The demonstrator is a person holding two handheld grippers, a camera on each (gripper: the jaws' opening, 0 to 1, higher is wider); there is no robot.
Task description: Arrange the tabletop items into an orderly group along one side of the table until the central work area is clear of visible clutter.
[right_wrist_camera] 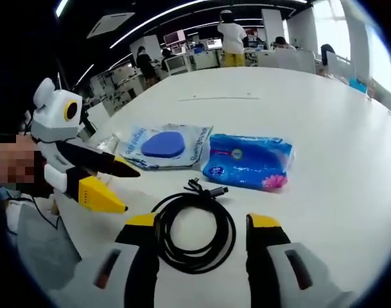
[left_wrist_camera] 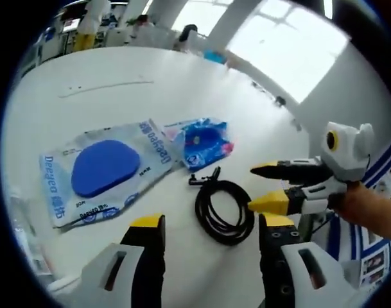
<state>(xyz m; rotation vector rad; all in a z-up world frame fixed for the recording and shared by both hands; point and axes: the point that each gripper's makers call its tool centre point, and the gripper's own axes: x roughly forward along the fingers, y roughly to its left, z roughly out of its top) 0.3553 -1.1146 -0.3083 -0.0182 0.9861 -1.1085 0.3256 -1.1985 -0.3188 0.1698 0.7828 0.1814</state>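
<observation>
A big white counter point(right_wrist_camera: 323, 109) holds a black coiled cable point(right_wrist_camera: 194, 231). At its 1 o'clock lies a blue tissue pack point(right_wrist_camera: 248, 162), at 11 o'clock a clear bag with a blue pad point(right_wrist_camera: 163, 145).

You're getting blown-out glare from the windows point(left_wrist_camera: 291, 45) behind the white table point(left_wrist_camera: 118, 70); ceiling strip lights point(right_wrist_camera: 150, 25) glow over the dim room, and fisheye bending warps your edges.

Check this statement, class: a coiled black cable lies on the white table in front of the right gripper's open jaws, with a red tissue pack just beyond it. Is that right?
Not quite. The tissue pack is blue, not red, as the right gripper view shows. The rest holds: the coiled black cable lies on the white table in front of the right gripper, whose jaws stand open.
</observation>
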